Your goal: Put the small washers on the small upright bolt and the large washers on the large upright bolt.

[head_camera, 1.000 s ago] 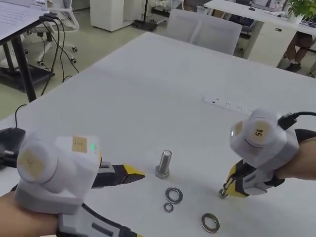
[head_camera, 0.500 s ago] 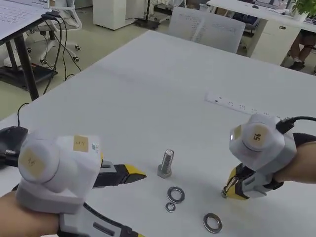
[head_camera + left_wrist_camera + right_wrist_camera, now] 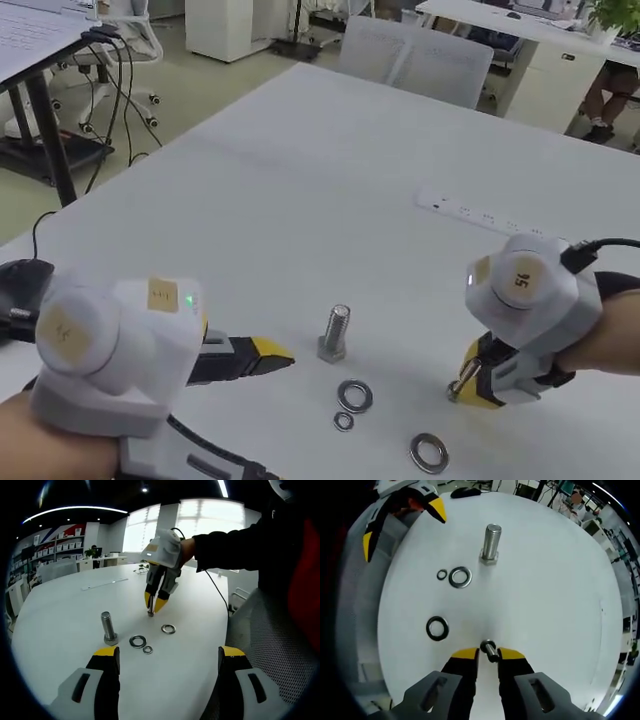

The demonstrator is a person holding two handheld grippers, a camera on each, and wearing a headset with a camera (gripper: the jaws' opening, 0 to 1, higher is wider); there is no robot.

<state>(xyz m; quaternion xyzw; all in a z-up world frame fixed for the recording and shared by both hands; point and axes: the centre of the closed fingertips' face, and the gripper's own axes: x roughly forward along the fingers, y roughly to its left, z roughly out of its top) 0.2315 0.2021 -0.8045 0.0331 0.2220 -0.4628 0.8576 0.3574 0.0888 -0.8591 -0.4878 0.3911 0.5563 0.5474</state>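
Risk check, right side first: the right gripper (image 3: pixel 466 383) has its jaws narrowed onto the small bolt (image 3: pixel 488 649), pinched at the yellow tips with its lower end at the table (image 3: pixel 300 180). I cannot tell whether it sits truly upright. If the jaws part unevenly, the bolt will probably tip and roll, since its head gives little footing. The left gripper (image 3: pixel 169 651) has its jaws wide, with nothing between them. The large bolt (image 3: pixel 335 333) stands upright on its head, apart from both grippers. One large washer (image 3: pixel 354 396) lies flat just beside the small washer (image 3: pixel 343 421), so a wide pick there could nudge both. A second large washer (image 3: pixel 429 452) lies apart, nearer the right gripper. Thin, flat washers may skid away on the smooth top.
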